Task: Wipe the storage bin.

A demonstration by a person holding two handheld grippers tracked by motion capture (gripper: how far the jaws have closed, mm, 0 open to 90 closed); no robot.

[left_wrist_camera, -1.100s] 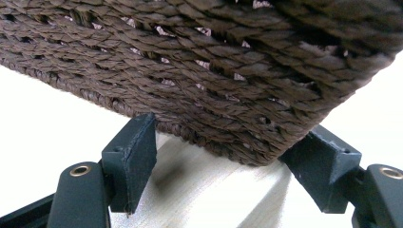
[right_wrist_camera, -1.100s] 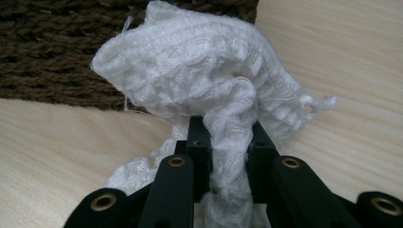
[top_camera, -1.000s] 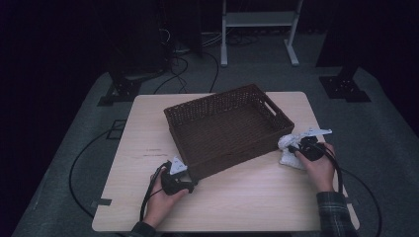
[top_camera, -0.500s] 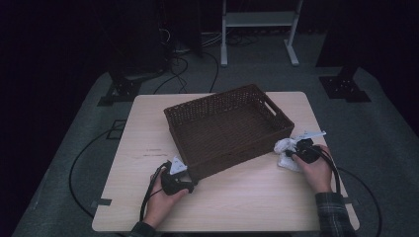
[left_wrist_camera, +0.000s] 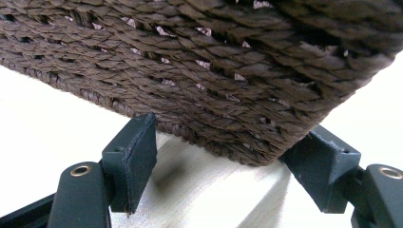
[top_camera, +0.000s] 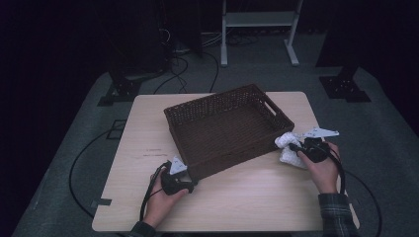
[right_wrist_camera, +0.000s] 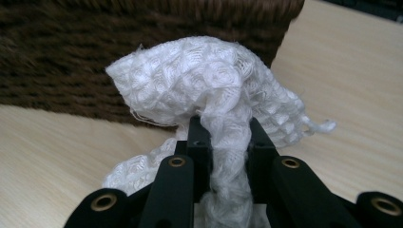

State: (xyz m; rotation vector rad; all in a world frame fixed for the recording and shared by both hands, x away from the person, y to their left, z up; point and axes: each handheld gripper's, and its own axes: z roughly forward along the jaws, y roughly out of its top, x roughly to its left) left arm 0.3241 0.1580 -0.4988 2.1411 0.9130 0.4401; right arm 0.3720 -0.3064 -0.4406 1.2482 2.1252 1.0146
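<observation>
A dark brown woven basket (top_camera: 212,101) stands slanted in the middle of the light wooden table (top_camera: 148,128). My left gripper (top_camera: 191,177) is at its near left corner. In the left gripper view the two jaws (left_wrist_camera: 228,156) straddle that corner of the basket (left_wrist_camera: 214,61), and both pads touch the weave. A white waffle-knit cloth (top_camera: 286,154) lies beside the basket's near right corner. My right gripper (top_camera: 295,146) is shut on a bunched fold of the cloth (right_wrist_camera: 204,80). The fold stands up between the jaws (right_wrist_camera: 224,137), with the basket wall (right_wrist_camera: 95,57) just behind.
Bare tabletop (top_camera: 257,197) stretches along the near edge between the person's two hands. Cables (top_camera: 79,163) trail over the grey floor to the left, and a white metal stand (top_camera: 257,19) is beyond the table. The basket's inside (top_camera: 232,131) holds nothing.
My right gripper has risen a little with the cloth in it, pulling the fold up off the table. The left gripper and the basket have stayed still.
</observation>
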